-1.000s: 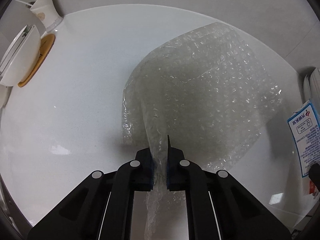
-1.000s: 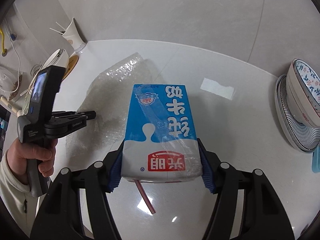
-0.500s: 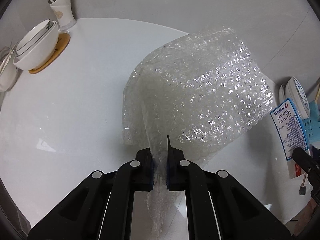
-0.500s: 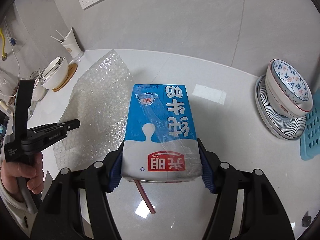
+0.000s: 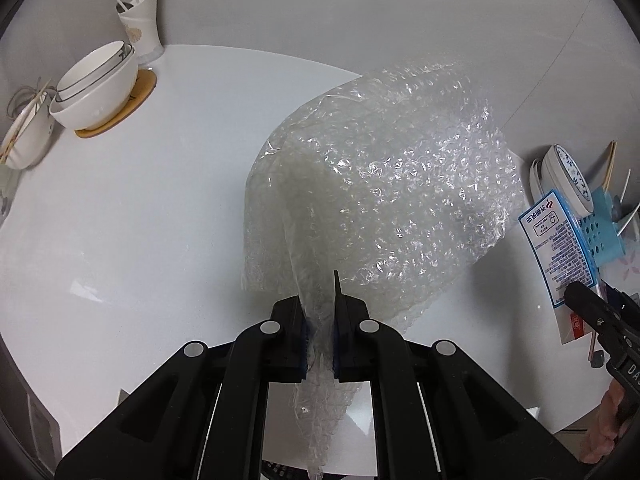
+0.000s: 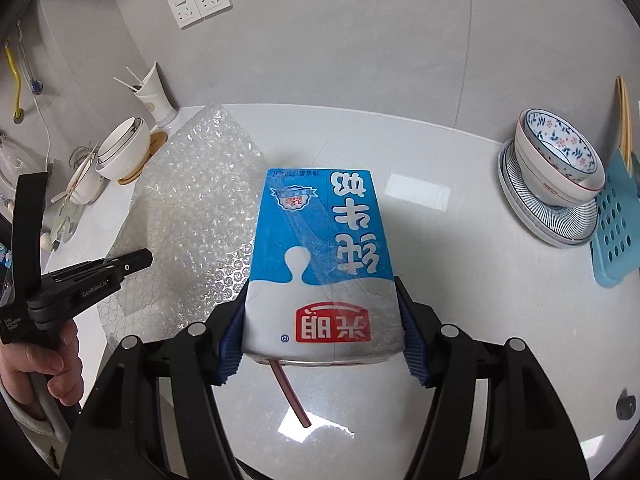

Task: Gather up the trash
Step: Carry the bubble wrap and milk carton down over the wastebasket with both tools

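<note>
The left gripper (image 5: 320, 320) has its jaws pinched together on one sheet of bubble wrap (image 5: 384, 184), which hangs gathered between the pads and billows out ahead above the white table (image 5: 140, 220). The right gripper (image 6: 322, 336) is clamped by both blue pads on the sides of one blue-and-white milk carton (image 6: 324, 248), held off the table with its print upside down; one dark red straw (image 6: 290, 392) sticks out of its near end. In the right wrist view the wrap spreads just left of the carton, and the left gripper shows at the frame's left edge in a hand (image 6: 40, 364).

Farther out on the left, two stacked white bowls (image 5: 96, 88) sit on one wooden coaster (image 5: 132, 100), with one white holder (image 5: 144, 20) behind carrying two thin sticks. On the right, bowls (image 6: 560, 160) stand on plates beside one light blue perforated rack (image 6: 616, 224). Two wall sockets (image 6: 200, 2) are mounted on the back wall.
</note>
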A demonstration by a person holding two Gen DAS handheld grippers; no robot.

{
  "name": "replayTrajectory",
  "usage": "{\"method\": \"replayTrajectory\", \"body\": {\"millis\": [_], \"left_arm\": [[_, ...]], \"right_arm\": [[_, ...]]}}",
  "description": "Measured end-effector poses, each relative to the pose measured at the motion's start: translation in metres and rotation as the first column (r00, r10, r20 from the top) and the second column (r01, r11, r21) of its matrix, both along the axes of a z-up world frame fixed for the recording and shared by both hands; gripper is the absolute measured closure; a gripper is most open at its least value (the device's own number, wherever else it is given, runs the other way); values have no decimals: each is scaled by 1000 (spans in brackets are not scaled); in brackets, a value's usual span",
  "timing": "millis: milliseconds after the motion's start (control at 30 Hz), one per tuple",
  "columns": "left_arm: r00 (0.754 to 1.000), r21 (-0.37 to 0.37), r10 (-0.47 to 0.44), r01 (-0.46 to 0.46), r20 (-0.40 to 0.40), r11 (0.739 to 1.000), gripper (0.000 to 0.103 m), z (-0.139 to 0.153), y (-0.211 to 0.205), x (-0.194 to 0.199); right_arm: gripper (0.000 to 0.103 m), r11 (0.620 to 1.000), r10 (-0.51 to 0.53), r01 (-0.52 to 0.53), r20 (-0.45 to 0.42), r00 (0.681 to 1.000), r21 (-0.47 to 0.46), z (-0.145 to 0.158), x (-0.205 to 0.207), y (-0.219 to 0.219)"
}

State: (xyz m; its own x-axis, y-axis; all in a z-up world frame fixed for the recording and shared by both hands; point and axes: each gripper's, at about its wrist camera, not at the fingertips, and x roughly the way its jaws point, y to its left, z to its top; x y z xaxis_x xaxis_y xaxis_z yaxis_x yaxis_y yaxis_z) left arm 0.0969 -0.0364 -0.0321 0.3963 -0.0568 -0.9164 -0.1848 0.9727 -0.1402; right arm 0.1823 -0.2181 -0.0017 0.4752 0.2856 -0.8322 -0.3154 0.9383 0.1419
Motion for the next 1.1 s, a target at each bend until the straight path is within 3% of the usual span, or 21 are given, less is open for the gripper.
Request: {"method": "replayTrajectory", "body": {"millis": [1100], "left_arm": [[995,-31,-80,82,54,996,96,13,42,-50]], "right_arm": [[42,996,-83,80,81,993,47,27,-127,-18]]}}
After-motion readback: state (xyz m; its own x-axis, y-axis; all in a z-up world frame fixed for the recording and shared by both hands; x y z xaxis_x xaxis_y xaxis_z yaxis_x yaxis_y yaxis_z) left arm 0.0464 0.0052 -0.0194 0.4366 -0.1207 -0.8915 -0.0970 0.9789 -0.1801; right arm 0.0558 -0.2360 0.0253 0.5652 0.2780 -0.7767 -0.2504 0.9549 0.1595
